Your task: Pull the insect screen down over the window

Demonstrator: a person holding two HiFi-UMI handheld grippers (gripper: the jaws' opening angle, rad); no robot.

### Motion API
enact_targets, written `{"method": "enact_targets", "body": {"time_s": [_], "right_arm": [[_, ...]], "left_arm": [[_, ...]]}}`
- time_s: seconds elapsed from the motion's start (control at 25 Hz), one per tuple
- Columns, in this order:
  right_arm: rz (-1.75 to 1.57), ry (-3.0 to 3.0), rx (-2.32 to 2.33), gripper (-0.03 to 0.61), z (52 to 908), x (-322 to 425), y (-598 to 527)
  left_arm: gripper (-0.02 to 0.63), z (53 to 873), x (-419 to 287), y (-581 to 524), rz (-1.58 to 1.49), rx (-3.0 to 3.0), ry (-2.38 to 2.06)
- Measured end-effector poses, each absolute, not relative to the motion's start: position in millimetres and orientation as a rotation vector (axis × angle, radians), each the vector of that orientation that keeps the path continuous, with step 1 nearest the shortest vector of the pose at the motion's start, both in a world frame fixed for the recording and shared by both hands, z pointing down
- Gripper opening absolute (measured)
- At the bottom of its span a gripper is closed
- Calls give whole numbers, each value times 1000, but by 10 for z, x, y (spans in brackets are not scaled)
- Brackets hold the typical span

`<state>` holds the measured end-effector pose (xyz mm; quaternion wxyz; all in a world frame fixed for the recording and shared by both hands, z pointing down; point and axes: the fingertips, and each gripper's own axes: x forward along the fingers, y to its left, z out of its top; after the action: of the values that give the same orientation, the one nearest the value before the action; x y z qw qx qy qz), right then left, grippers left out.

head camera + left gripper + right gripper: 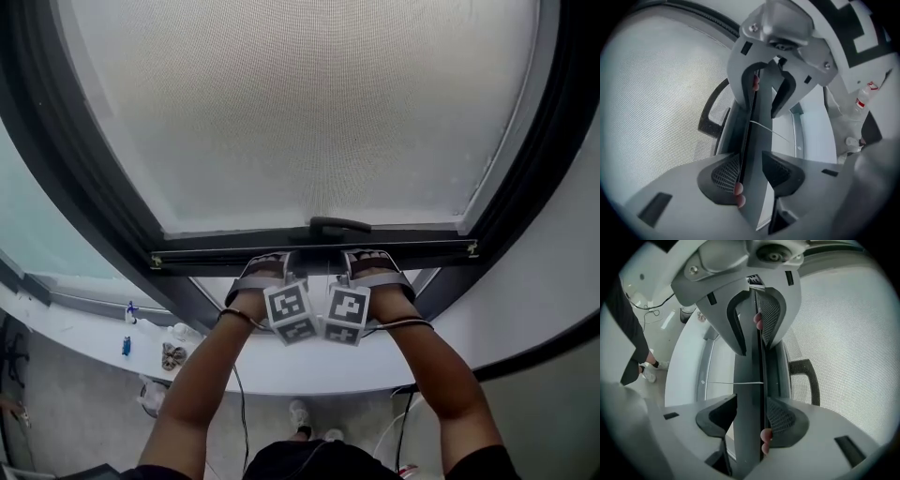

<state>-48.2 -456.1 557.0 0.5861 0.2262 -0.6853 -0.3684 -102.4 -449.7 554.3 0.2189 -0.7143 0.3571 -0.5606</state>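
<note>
Both tools are on the insect screen [309, 103], at its bottom bar [216, 253]. I read the left gripper [265, 265] and right gripper [372, 261] as each partly closed, pads pressing the bar's two faces. The bar runs level across the window, low, with a gap still beneath it. The grippers sit side by side just below the handle [339, 225]. I judge the pull should go straight down, across the bar's length, both hands evenly.

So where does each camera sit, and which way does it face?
Head view: on the head, steeply down at the bottom bar; left gripper, right gripper, forearms show.
Left gripper view: on it, along jaws clamping the bar; right gripper opposite.
Right gripper view: likewise; left gripper opposite.
Shared: bar, handle, mesh.
</note>
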Motion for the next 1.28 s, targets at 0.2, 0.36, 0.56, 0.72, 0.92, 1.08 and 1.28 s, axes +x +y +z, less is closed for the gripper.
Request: {"method": "enact_targets", "body": {"time_s": [0.2,0.36,0.56,0.72,0.92,1.08,1.28], "right_arm": [[-870,-1586,522,199,5601,-460,-4560],[-861,-1555,501,199,5588,-414,-4539],[-896,-1578,528,199,5567,-449,-4564],[-884,-1642,529,199,5539,-481,-4561],[-880,-1620,527,199,5539,-471,-4557],[-898,-1595,521,199,5542,-450,-4548],[-932,-1607,560,199,5407,-390,-4450]], "left_arm": [[152,5515,-982,-4524,-1502,-1975,1018],[152,5589,-1029,-4509,-1535,-1987,1015],[152,5535,-1014,-4568,-1471,-2008,1059],[152,5533,-1013,-4549,-1546,-2010,1006],[152,5486,-939,-4522,-1505,-2036,1002],[152,5553,-1017,-4539,-1545,-1983,988],[152,5411,-1074,-4453,-1420,-1999,1059]]}}
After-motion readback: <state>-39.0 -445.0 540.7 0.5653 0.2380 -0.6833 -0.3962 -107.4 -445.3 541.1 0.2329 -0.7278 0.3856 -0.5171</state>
